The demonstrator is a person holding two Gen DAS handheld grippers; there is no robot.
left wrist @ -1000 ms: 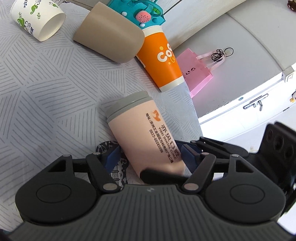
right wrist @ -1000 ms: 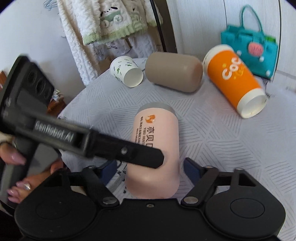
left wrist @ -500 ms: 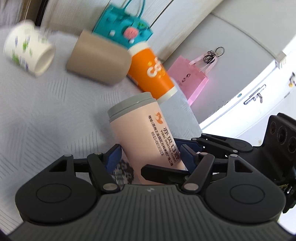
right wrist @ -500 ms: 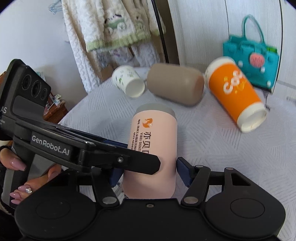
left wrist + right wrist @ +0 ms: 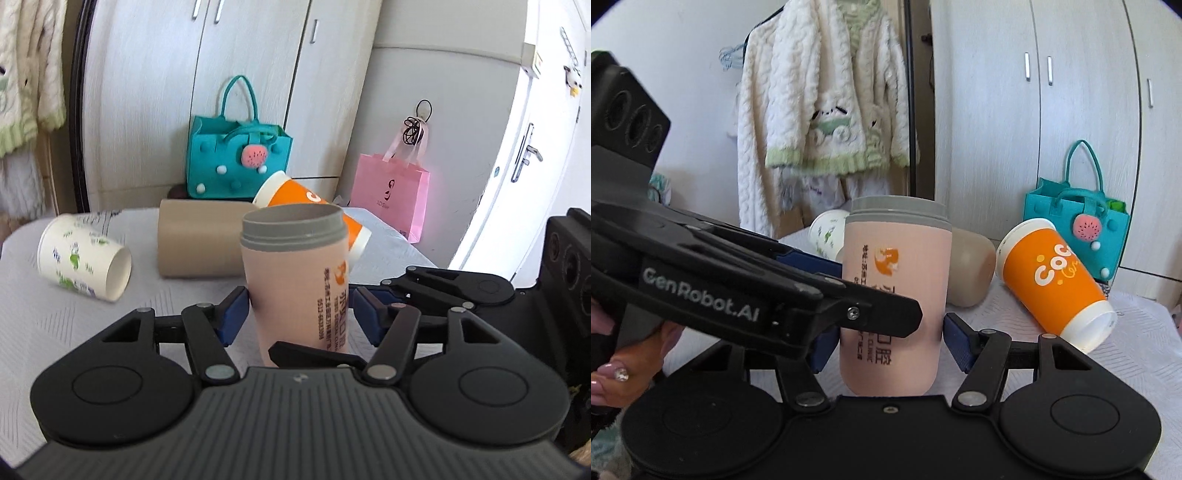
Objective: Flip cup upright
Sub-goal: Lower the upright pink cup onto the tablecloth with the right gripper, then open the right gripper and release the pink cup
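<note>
A pink cup with a grey rim (image 5: 295, 273) stands nearly upright on the table, mouth up; it also shows in the right wrist view (image 5: 894, 295). My left gripper (image 5: 295, 314) has its blue pads on both sides of the cup's lower body, the left pad touching it and the right pad close beside it. My right gripper (image 5: 886, 347) straddles the same cup from another side, with small gaps at its pads. The left gripper's body crosses the right wrist view in front of the cup.
Lying on their sides on the grey patterned tablecloth (image 5: 55, 317) are a white printed paper cup (image 5: 81, 258), a beige cup (image 5: 195, 240) and an orange cup (image 5: 1056, 288). A teal bag (image 5: 236, 162) and pink bag (image 5: 388, 192) stand behind. A white robe (image 5: 820, 110) hangs at the back.
The pink cup has been tipped up from lying on its side to nearly upright, with both grippers swinging up around it.
</note>
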